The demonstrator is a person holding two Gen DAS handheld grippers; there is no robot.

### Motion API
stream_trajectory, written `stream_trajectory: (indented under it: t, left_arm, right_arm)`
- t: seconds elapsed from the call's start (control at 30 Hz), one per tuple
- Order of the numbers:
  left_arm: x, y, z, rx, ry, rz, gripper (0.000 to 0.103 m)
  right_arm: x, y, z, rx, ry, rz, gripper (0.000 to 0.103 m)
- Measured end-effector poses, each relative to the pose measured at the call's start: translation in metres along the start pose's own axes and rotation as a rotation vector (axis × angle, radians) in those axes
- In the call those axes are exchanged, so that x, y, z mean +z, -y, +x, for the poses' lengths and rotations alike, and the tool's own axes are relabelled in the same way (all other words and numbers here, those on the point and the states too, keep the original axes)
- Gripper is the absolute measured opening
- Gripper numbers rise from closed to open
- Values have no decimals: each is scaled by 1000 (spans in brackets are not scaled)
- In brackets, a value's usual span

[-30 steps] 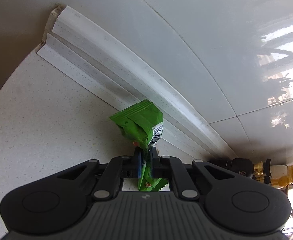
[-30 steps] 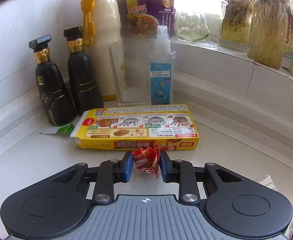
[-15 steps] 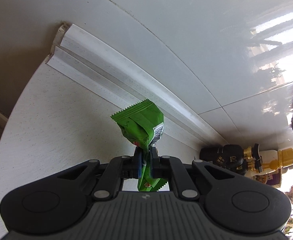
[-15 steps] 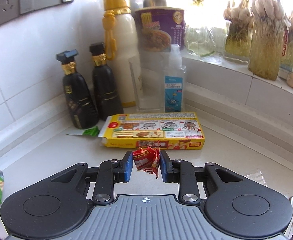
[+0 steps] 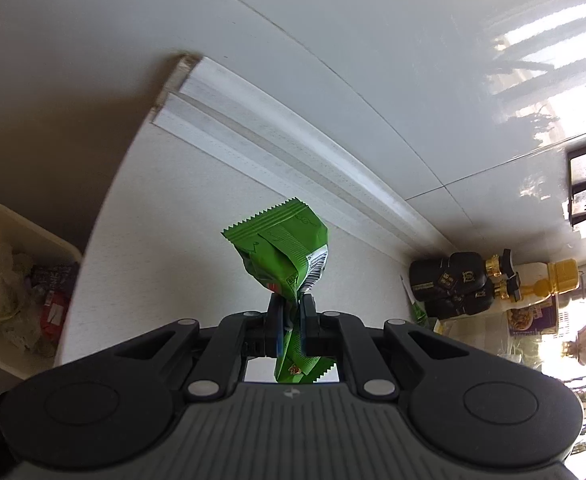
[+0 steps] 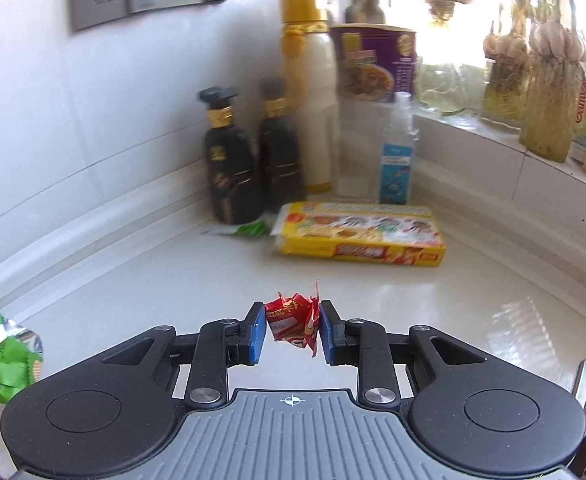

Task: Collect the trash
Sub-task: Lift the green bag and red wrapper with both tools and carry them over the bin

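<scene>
Now we've got the green wrapper (image 5: 283,248) pinched in our left gripper (image 5: 291,316) at centre frame, the red wrapper (image 6: 293,326) clamped in our right gripper (image 6: 292,330). Both are off the tabletop (image 6: 473,300); dropping remains. New since earlier: the bin (image 5: 17,288) appears at left.

Left tongs (image 5: 291,312), right tongs (image 6: 293,330) clamped.

Two bottles (image 6: 249,160) stand behind the box (image 6: 359,236) on the counter (image 6: 173,280).

Both grippers (image 6: 293,330): black linkage arms, blue pads, silver screws, ribbed grey housing w/ crosshair.
</scene>
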State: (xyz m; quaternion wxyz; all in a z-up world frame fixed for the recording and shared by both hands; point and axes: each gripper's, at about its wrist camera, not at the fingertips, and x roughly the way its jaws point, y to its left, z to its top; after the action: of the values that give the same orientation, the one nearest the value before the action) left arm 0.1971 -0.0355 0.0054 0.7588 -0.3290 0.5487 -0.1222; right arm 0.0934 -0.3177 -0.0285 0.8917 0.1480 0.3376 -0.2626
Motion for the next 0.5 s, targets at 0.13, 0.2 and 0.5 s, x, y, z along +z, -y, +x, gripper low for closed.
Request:
stream_trajectory:
  t: [0.13, 0.2, 0.5]
  left_arm:
    - [-2, -12, -9, -1, -11, -10, 6]
    - [-3, -20, -16, 0, -18, -12, 6]
    - [-6, -65, -50, 4, -43, -54, 6]
  right_arm:
    - [-10, -14, -13, 34, -9, -29, 26]
    - [-14, -20, -20, 49, -13, -40, 26]
    - [-35, -50, -45, 105, -36, -92, 26]
